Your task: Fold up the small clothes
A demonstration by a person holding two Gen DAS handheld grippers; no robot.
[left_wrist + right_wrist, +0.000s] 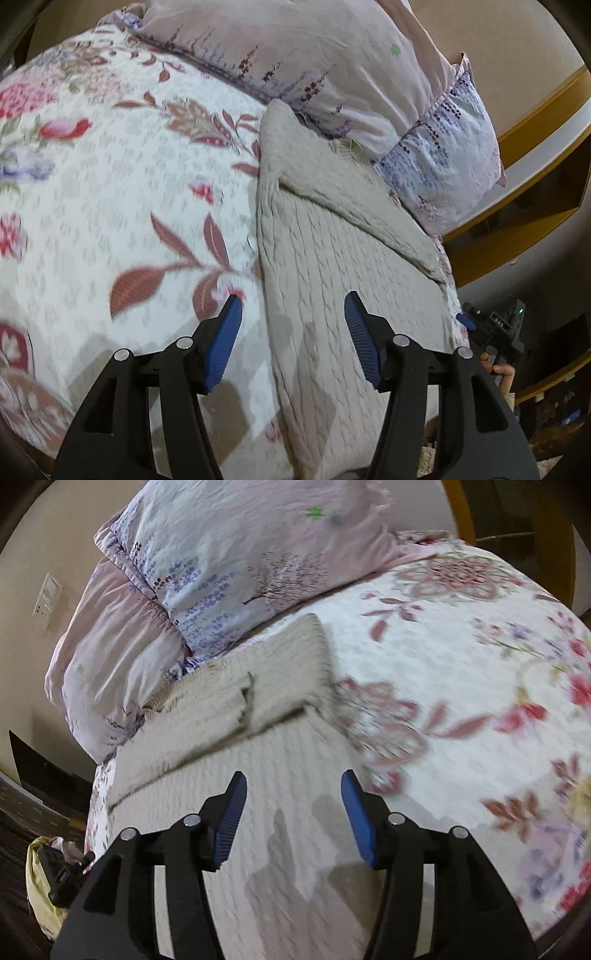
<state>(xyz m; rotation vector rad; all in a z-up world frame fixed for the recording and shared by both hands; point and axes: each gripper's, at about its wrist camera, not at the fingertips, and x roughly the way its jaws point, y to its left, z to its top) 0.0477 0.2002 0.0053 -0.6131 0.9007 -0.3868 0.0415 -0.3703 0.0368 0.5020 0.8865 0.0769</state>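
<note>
Floral bedspread: covers the bed, fills the left of the left wrist view; serves as the folding surface.

Left claw: jaws apart, nothing between the blue pads; hovers above the left edge of the garment, apparently free for the next fold.

Knit sweater: beige cable knit, the task's thing, flat on the bedspread near the bed's edge. Far portion, probably a sleeve or the upper part, lies doubled over the body, with a diagonal fold edge across it. Far end close beside the pillows. Judged partly folded, with at least one more fold to go.

Pillows: two, pale pink with a lavender print, stacked at the head of the bed, far side.

Right claw: jaws apart, empty, above the near part of the sweater; seen small at the right edge of the left wrist view, a hand beneath it.

Containers: none identifiable. A yellowish heap on the floor, bottom left of the right wrist view, too unclear to name.
</note>
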